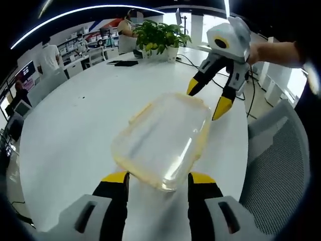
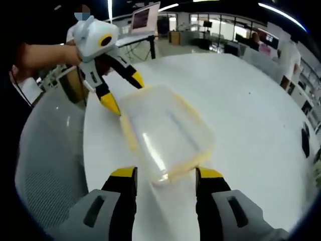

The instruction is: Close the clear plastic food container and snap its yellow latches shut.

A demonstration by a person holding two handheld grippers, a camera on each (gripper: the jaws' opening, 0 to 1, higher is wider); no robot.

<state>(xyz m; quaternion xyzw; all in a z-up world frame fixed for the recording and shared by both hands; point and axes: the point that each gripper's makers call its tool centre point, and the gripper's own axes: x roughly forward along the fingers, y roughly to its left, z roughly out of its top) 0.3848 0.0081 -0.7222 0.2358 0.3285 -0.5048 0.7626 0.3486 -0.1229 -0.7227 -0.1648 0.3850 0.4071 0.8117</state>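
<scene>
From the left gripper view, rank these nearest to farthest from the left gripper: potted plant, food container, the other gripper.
1. Food container: on the white table, its near corner between the left gripper's fingers.
2. Right gripper: past the container's far edge, upper right, fingers spread.
3. Potted plant: at the table's far end, top centre.

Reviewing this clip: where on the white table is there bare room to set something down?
Bare table lies between the container and the plant, and wide tabletop lies past the container in the right gripper view. It is crowded around the container, where the left tool and right tool flank it.
</scene>
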